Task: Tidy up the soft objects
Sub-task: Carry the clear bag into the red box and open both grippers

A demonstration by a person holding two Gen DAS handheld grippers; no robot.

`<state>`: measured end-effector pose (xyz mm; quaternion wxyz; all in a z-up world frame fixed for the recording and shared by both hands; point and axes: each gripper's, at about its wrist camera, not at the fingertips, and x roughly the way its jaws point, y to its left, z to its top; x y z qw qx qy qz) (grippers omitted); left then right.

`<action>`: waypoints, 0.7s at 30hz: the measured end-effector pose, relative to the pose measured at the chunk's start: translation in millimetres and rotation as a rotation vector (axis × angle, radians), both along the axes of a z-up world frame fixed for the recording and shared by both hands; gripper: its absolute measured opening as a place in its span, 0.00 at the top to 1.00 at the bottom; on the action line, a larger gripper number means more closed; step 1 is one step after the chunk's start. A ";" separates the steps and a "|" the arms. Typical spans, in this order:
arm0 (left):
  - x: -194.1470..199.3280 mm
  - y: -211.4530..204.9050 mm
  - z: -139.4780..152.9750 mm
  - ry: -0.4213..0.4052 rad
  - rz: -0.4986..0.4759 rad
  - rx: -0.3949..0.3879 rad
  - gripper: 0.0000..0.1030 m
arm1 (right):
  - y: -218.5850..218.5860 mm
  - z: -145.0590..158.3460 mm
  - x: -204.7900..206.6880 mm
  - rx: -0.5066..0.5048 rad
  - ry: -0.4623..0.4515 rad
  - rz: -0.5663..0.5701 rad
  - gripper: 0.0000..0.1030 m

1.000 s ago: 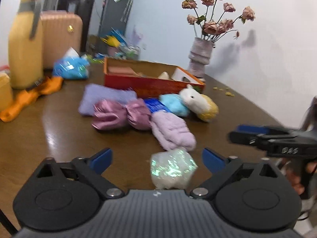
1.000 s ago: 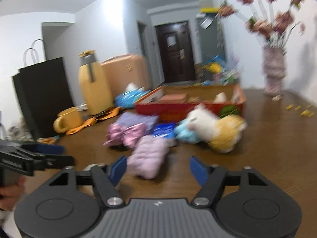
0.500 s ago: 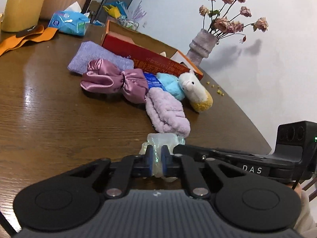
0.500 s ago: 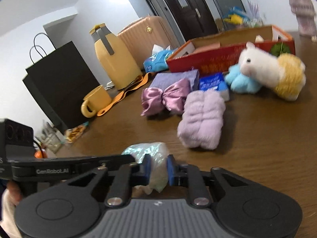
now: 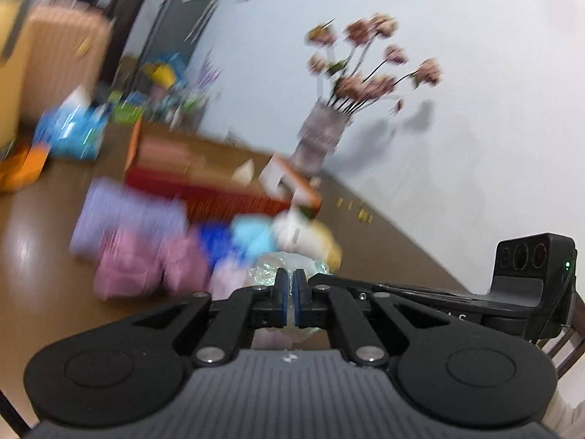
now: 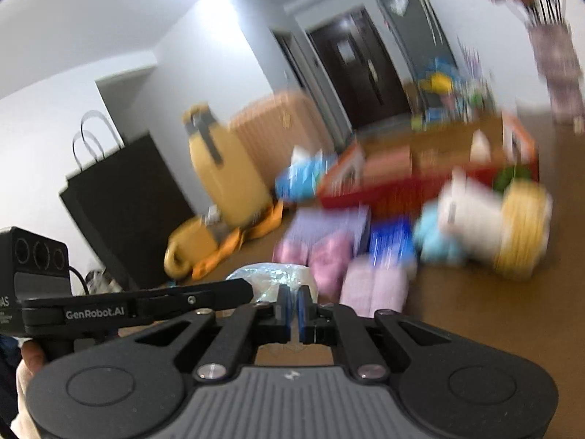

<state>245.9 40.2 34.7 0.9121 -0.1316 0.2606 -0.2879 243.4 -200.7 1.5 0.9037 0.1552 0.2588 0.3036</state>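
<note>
Iridescent and crinkly, the small shiny pouch is pinched from two sides at once: the left gripper has its jaws drawn narrow on it, and the right gripper grips the same pouch in the same way. I judge that two holds are used because such a soft, slippery thing would sag or slip from one. It hangs in front of both cameras, above the tabletop, though the blur hides how far it is lifted. Behind it lie the other soft things: a pink satin bow, a lilac fluffy roll, a purple cloth and a white and yellow plush toy. Farther back stands the red box, open at the top, probably where these things belong.
</note>
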 end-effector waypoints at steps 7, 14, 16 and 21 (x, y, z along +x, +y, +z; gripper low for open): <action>134.2 -47.6 57.3 -0.078 -0.058 0.071 0.97 | -24.4 72.5 104.8 -0.122 -0.169 -0.077 0.97; 304.3 -84.0 31.3 0.074 -0.035 0.113 0.97 | -43.0 67.5 279.1 -0.210 -0.031 -0.123 0.97; 349.8 -91.3 11.2 0.144 -0.018 0.135 0.97 | -47.8 49.5 331.6 -0.206 0.064 -0.123 0.97; 425.1 -107.8 -36.2 0.275 0.020 0.166 0.96 | -49.7 1.8 421.1 -0.257 0.222 -0.154 0.97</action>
